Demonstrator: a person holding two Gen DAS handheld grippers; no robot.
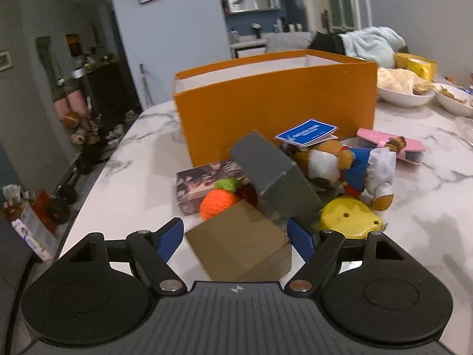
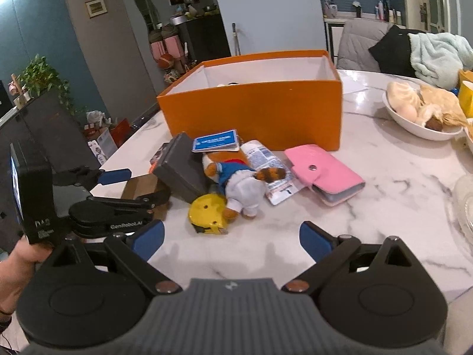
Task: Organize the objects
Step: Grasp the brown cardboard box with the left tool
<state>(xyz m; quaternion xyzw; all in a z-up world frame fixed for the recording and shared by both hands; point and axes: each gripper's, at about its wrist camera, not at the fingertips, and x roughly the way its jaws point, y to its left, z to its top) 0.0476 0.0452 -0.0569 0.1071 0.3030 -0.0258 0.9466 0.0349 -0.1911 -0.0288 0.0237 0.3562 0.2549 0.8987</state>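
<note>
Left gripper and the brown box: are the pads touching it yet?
Cannot tell. In the left wrist view the left gripper straddles the brown box; its jaws stand wide, but no clear gap shows at either pad.

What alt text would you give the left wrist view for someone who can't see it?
The open left gripper straddles a brown cardboard box on a marble table. Behind it lie a grey box, an orange knitted fruit, a yellow tape measure and a plush toy, before an open orange box.
</note>
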